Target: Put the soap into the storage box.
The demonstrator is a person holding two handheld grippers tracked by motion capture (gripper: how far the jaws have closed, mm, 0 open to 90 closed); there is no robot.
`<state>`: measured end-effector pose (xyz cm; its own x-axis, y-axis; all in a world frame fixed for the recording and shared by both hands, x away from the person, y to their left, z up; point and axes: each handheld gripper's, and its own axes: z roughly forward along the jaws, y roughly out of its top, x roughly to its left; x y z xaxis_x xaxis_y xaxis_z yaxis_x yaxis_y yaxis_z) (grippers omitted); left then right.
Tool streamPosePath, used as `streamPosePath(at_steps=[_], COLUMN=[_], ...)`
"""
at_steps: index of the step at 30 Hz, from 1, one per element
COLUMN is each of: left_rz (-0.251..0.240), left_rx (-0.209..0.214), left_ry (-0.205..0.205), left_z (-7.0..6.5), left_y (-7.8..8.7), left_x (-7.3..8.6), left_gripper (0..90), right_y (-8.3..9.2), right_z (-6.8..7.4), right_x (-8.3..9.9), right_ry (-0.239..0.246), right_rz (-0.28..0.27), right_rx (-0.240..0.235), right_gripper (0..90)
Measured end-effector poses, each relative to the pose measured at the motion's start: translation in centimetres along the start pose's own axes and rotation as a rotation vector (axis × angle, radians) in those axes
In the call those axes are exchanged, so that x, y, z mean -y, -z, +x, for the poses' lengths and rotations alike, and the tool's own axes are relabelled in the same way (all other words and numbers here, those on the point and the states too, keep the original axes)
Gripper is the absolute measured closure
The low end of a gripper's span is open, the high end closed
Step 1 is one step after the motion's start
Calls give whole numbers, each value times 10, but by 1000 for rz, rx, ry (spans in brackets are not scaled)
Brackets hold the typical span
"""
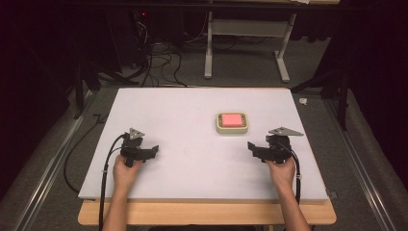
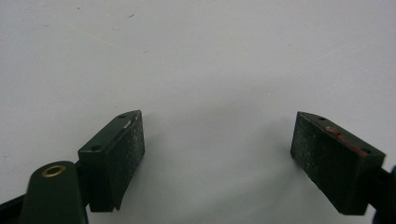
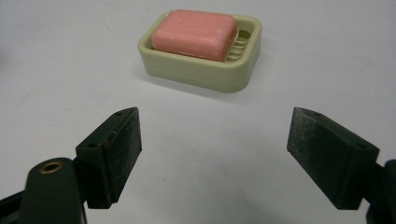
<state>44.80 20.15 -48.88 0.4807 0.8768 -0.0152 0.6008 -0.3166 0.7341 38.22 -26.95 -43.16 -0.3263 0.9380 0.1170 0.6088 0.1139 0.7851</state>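
You are holding both claws released and resting low near the worktop's (image 1: 159,103) near edge, the right claw (image 3: 212,140) facing the pink soap (image 3: 195,34) in its dish (image 3: 205,70) toward the far right, lined up for a reach; the left claw (image 2: 217,140) is waiting over bare board.

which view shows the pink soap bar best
The right gripper view: the soap bar lies close and sharp in its dish. In the high view it is a small pink patch.
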Motion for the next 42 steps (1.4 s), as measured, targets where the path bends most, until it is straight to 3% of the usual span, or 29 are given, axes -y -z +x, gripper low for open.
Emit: streamPosePath(at_steps=[20, 24, 32, 35, 42], left_rz=[0, 0, 0, 0, 0], left_rx=[0, -1, -1, -1, -2], left_ry=[0, 0, -1, -2, -2], left_z=[0, 0, 0, 0, 0], left_y=[0, 0, 0, 0, 0], left_x=[0, 0, 0, 0, 0], left_gripper=[179, 179, 179, 179, 179], right_y=[-24, -33, -43, -44, -44], right_z=[1, 3, 3, 8, 8], right_x=[19, 25, 32, 32, 33], right_ry=[18, 37, 49, 82, 86], right_rz=[66, 92, 115, 123, 124], right_rx=[29, 65, 93, 120, 108], right_gripper=[187, 186, 186, 187, 187])
